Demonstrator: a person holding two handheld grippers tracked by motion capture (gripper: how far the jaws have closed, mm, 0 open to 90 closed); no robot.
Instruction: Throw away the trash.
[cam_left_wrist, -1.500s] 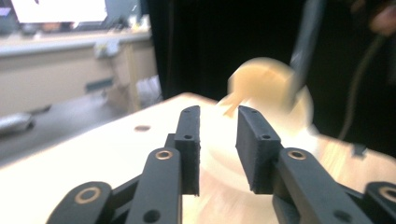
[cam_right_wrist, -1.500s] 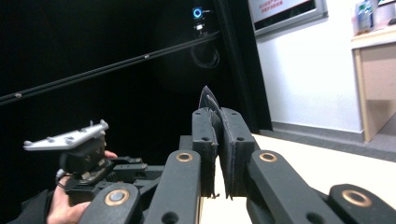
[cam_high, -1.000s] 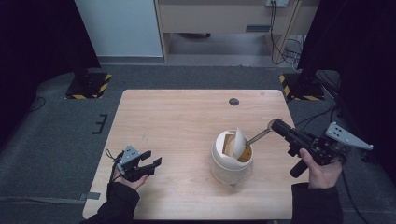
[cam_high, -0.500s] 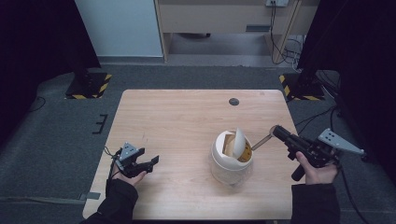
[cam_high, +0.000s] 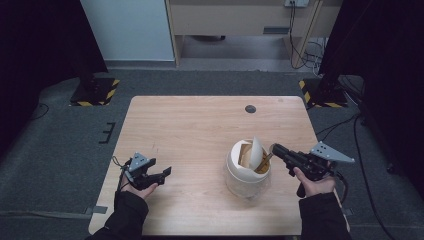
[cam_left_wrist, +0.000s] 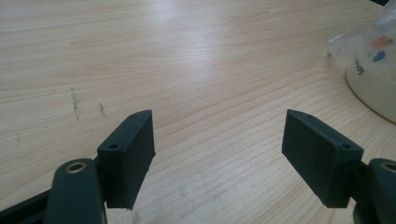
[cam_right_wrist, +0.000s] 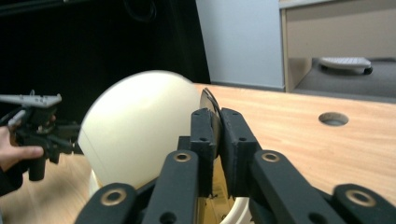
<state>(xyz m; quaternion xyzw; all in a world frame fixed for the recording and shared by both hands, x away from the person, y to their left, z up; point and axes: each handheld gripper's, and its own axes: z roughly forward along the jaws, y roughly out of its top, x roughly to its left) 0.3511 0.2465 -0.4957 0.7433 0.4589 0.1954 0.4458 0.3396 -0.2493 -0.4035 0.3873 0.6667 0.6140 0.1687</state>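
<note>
Since a second ago we see the right gripper (cam_high: 273, 148) slide closer to the cream bin (cam_high: 246, 170), lower and nearer the tabletop's (cam_high: 190, 125) front edge, while the left gripper (cam_high: 162, 173) has barely shifted.

From the high view, we have the bin standing right of centre on the tabletop, its swing lid (cam_high: 256, 152) tipped up on edge. The right gripper's tip meets the bin's rim beside that lid; a thin stick-like piece (cam_high: 265, 161) runs from the tip into the bin (what it is, we cannot tell). The left hand (cam_high: 137, 184) holds its gripper low near the front left corner, well apart from the bin. A small round hole (cam_high: 250, 108) sits toward the far edge.

Over to the left gripper view: jaws spread wide, nothing between them, bare wood below, and the bin's wall (cam_left_wrist: 373, 88) at the right edge with crinkled clear plastic (cam_left_wrist: 362, 44) on it.

Right gripper view now: jaws squeezed nearly together on a thin dark-edged disc (cam_right_wrist: 211, 109), the lid's pale dome (cam_right_wrist: 140, 126) just beside them, blurred. Far left we spot the other gripper (cam_right_wrist: 60, 140).
</note>
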